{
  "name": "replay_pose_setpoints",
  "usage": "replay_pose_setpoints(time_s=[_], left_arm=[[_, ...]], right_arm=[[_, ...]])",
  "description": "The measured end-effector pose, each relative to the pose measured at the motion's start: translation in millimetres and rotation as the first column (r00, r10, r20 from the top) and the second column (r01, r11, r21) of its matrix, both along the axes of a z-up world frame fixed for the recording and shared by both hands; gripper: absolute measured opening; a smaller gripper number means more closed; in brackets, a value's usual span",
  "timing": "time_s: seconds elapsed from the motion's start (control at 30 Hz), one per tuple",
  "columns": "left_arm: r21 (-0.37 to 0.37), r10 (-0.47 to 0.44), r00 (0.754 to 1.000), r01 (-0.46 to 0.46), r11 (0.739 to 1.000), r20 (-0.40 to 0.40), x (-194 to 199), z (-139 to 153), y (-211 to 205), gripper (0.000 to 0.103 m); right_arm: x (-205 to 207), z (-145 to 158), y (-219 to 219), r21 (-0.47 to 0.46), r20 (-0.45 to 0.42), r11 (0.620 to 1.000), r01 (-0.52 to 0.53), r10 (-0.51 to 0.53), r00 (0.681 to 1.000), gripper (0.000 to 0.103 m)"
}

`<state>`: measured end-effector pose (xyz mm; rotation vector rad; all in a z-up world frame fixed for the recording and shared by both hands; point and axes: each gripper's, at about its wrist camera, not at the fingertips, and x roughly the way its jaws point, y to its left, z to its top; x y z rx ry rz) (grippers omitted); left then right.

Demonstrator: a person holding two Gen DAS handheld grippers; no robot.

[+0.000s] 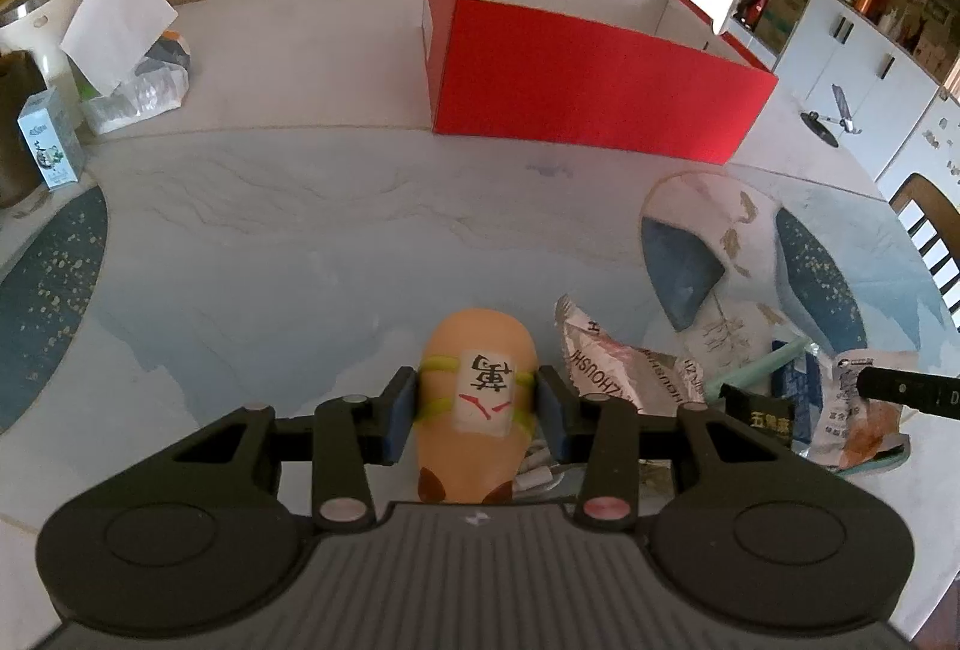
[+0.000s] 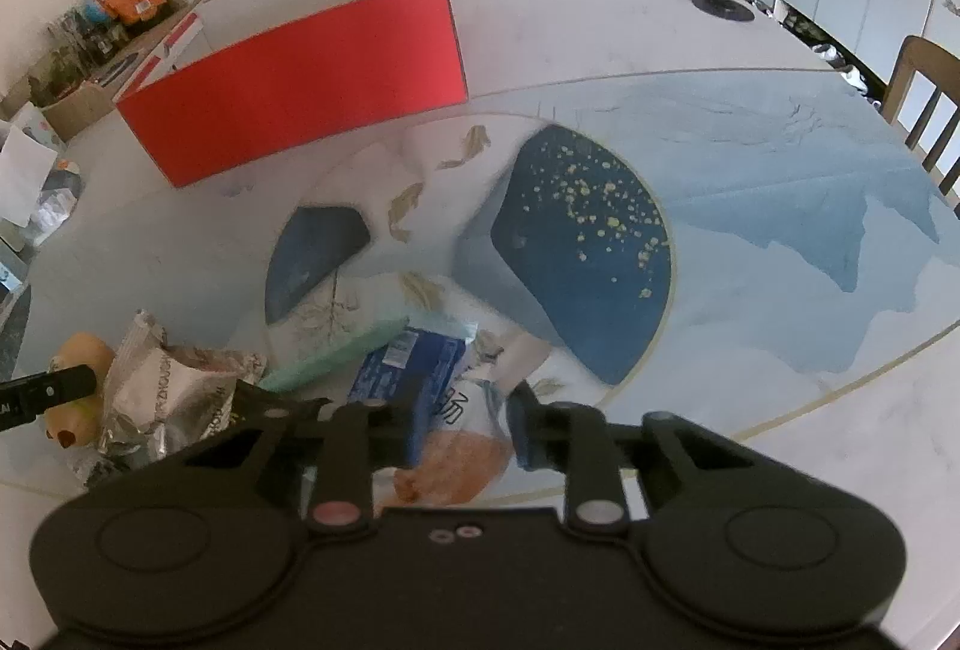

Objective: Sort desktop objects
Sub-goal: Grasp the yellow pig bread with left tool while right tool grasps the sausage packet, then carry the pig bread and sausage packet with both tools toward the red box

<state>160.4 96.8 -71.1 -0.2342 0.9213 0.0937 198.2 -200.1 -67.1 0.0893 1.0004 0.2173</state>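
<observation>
An orange capsule-shaped toy (image 1: 474, 338) with a white character label and yellow-green bands stands on the table. My left gripper (image 1: 477, 401) is shut on its sides, both blue pads pressing it. A white and orange snack packet (image 2: 462, 446) lies between the fingers of my right gripper (image 2: 468, 428), which is shut on it. The left wrist view shows that packet (image 1: 864, 410) at the far right under a black finger. The open red box (image 1: 600, 74) stands beyond, also in the right wrist view (image 2: 300, 74).
A crumpled silver wrapper (image 1: 618, 356), a black sachet (image 1: 759, 419), a green stick (image 2: 336, 356) and a blue carton (image 2: 414, 362) lie between the grippers. A tissue pack (image 1: 120, 50) and a small box (image 1: 48, 146) sit far left. A phone stand (image 2: 723, 2) and chairs (image 2: 924, 86) are at the right.
</observation>
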Motion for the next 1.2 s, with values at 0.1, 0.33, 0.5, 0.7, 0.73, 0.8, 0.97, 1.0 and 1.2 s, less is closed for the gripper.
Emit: replay_pose_setpoints(time_s=[0.1,0.33,0.5,0.7,0.73,0.8,0.97,1.0,1.2], left_arm=[[-0.002,-0.004,1.000,0.004,1.000,0.008,-2,4,-2,0.041],[-0.006,-0.015,0.999,0.016,1.000,0.028,-8,16,-7,0.041],[-0.016,-0.026,0.999,0.027,1.000,0.041,-11,26,-11,0.041],[-0.012,-0.052,0.997,0.053,0.999,0.057,-15,41,-20,0.041],[-0.012,-0.055,0.997,0.056,0.998,0.060,-15,44,-22,0.041],[-0.012,-0.062,0.996,0.063,0.998,0.069,-17,50,-25,0.041],[-0.022,-0.067,0.993,0.070,0.997,0.093,-20,67,-32,0.041],[-0.019,-0.068,0.993,0.071,0.997,0.100,-20,71,-34,0.041],[-0.020,-0.070,0.988,0.073,0.997,0.135,-19,91,-43,0.041]], right_arm=[[1,3,-1,0.005,0.003,1.000,-0.005,0.005,1.000,0.019],[-2,10,-1,0.012,0.018,1.000,-0.015,0.015,1.000,0.006],[-5,12,-2,0.022,0.018,1.000,-0.020,0.019,1.000,0.006],[-11,23,-5,0.045,0.031,0.999,-0.025,0.023,0.999,0.006],[-11,26,-5,0.052,0.035,0.998,-0.027,0.025,0.999,0.006],[-13,32,-6,0.061,0.044,0.998,-0.028,0.025,0.999,0.006],[-16,49,-8,0.086,0.064,0.996,-0.027,0.021,0.998,0.006],[-17,53,-9,0.092,0.069,0.995,-0.025,0.018,0.997,0.006],[-18,74,-9,0.107,0.105,0.994,-0.030,0.018,0.994,0.006]])
